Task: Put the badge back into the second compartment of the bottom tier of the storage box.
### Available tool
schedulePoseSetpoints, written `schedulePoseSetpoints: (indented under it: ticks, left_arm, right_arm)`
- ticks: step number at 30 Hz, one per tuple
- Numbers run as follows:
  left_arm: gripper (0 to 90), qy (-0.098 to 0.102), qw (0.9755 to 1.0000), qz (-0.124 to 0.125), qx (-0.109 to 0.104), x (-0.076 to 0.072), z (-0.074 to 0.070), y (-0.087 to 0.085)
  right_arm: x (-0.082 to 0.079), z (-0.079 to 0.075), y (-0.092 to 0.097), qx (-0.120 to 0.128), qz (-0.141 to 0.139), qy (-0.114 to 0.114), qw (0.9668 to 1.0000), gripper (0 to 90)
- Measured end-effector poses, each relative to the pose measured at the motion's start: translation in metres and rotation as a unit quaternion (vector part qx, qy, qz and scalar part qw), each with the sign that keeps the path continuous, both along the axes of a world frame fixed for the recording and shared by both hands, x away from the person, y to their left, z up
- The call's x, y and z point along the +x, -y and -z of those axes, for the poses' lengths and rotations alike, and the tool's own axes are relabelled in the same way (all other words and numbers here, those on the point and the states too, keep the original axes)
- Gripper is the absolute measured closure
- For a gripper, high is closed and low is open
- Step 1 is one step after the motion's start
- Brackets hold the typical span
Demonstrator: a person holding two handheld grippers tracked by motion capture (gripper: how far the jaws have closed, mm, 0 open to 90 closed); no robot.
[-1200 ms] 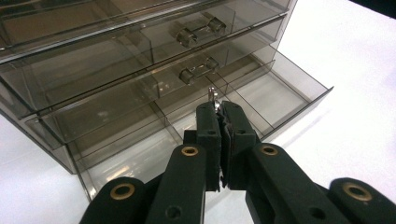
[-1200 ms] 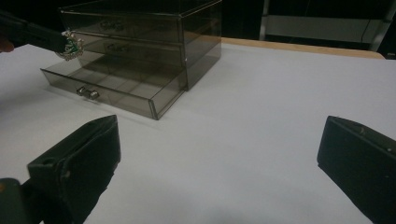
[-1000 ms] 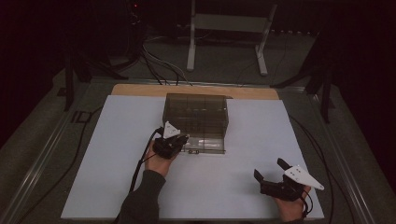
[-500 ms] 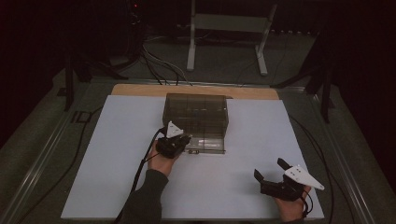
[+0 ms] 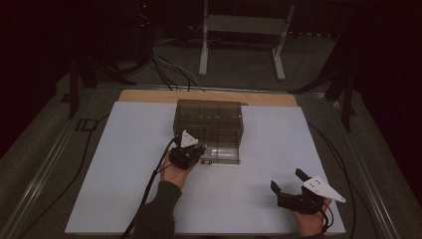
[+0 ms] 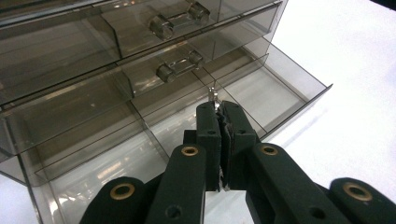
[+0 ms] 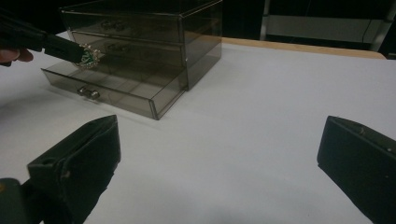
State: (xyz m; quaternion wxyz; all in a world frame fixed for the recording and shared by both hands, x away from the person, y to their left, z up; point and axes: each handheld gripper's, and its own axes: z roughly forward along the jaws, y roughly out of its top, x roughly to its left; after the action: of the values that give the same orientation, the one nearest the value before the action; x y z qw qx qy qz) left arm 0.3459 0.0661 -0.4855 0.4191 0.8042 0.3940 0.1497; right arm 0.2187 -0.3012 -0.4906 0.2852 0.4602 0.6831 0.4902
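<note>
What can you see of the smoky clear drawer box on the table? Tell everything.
The drawer box looks like smoky clear plastic, with three stacked drawers with clear knob handles. It stands upright on the white table toward the far middle. Its bottom drawer is pulled out; the upper two are shut. The left gripper hovers over it.

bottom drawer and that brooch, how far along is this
Done: the bottom drawer of the smoky plastic chest is pulled out. In hand: the left gripper is shut on a small sparkly brooch, held over the open drawer. Left: it seems the brooch goes into the drawer, then the drawer gets pushed shut. The right gripper waits open on the white table.
</note>
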Motion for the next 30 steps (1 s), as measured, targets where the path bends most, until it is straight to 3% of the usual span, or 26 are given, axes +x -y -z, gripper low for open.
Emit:
schedulePoseSetpoints:
  ticks: [30]
  left_arm:
    - [88.2,-0.017,0.9998,0.0,0.009,0.006,0.013,0.01]
  right_arm:
    - [0.001,0.0,0.0,0.0,-0.001,-0.001,1.0,0.0]
